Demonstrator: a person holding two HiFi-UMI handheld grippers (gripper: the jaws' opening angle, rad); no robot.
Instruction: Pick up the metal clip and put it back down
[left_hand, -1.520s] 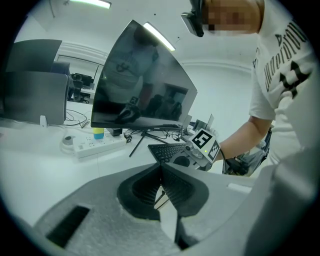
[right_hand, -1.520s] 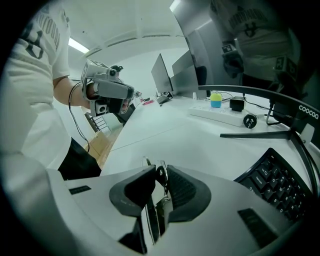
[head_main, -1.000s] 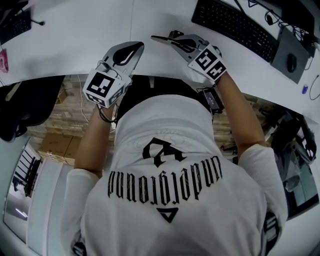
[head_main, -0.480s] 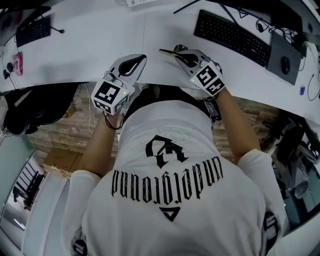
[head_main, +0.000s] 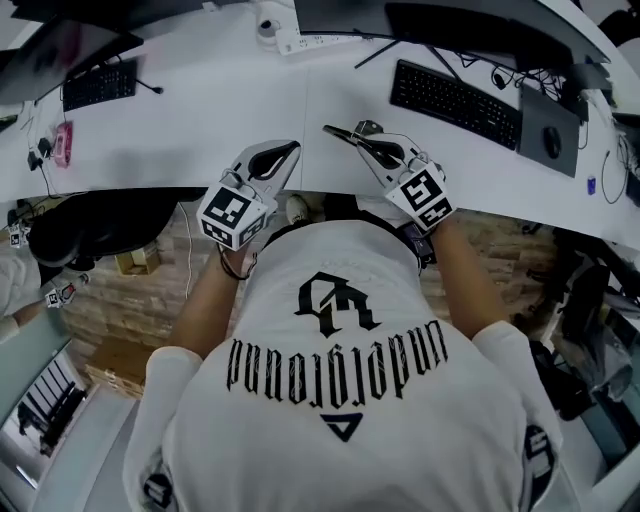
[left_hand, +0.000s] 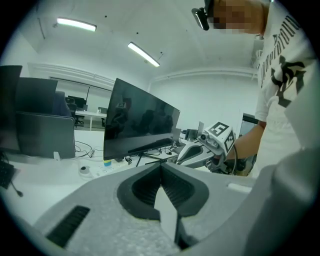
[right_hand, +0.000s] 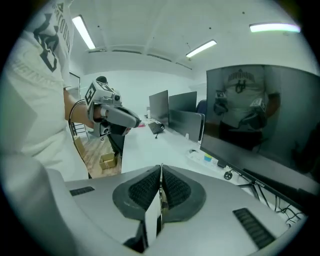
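Both grippers hover over the near edge of the white desk (head_main: 200, 120), pointing away from the person. My left gripper (head_main: 292, 146) is shut, and nothing shows between its dark ribbed pads (left_hand: 175, 187). My right gripper (head_main: 326, 129) is also shut, its pads (right_hand: 175, 189) pressed together. A small shiny metal piece (head_main: 365, 127), possibly the clip, shows right beside the right gripper's body. I cannot tell whether it lies on the desk or touches the gripper. No clip is clear in either gripper view.
A black keyboard (head_main: 455, 100) and a mouse (head_main: 553, 142) on a dark pad lie to the right. A second keyboard (head_main: 100, 83) lies at the far left. A monitor (left_hand: 137, 122) and a power strip (head_main: 310, 42) stand at the back. A dark chair (head_main: 95, 225) sits under the desk at left.
The head camera has pulled back, so the desk and both grippers have slid lower in the picture. The grippers stay shut and keep their places at the desk's edge.
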